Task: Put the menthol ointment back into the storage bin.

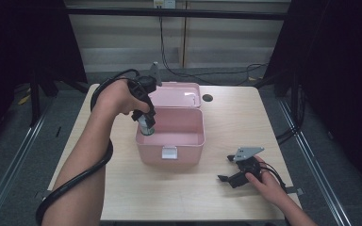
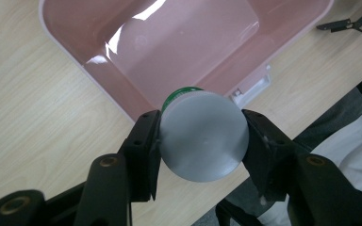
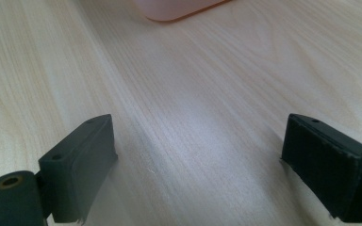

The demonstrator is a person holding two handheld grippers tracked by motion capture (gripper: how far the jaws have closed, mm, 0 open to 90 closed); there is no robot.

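An open pink box (image 1: 170,136) stands mid-table, lid (image 1: 174,95) tilted back. My left gripper (image 1: 146,127) hangs over the box's left rim, pointing down, shut on a grey round container (image 1: 146,126) with a green band. In the left gripper view the container's grey flat end (image 2: 202,135) sits pinched between both pads, above the pink box (image 2: 188,42) and its front latch (image 2: 252,89). My right gripper (image 1: 224,170) rests low on the table at the front right, open, with bare wood between its fingers (image 3: 82,160).
A dark round hole (image 1: 208,98) marks the table near its far edge, right of the lid. Cables run from both grippers; the left one loops under the forearm. A corner of the pink box (image 3: 176,8) lies ahead of the right gripper.
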